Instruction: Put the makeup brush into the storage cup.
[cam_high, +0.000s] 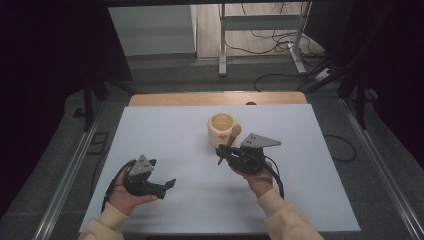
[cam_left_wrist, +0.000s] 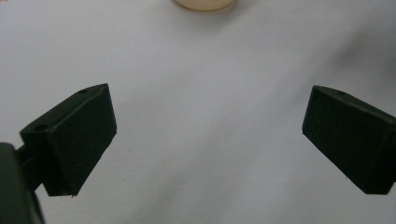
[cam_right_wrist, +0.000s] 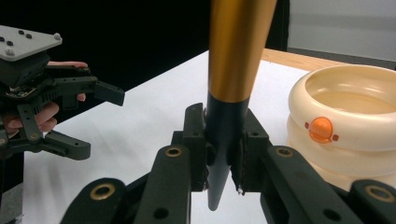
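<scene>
Black jaws of the right gripper (cam_right_wrist: 219, 154) pinch a gold-handled stick (cam_right_wrist: 229, 93) upright beside the cream pot (cam_high: 221, 128), while the left gripper (cam_high: 167, 185) lies low, jaws spread.

A wooden table (cam_high: 150, 99) is covered almost wholly by a white sheet (cam_high: 165, 140) (a strip of bare wood is left along the far edge). A cream, ribbed pot (cam_high: 220, 129) is stood directly on the sheet, right of its middle.
</scene>
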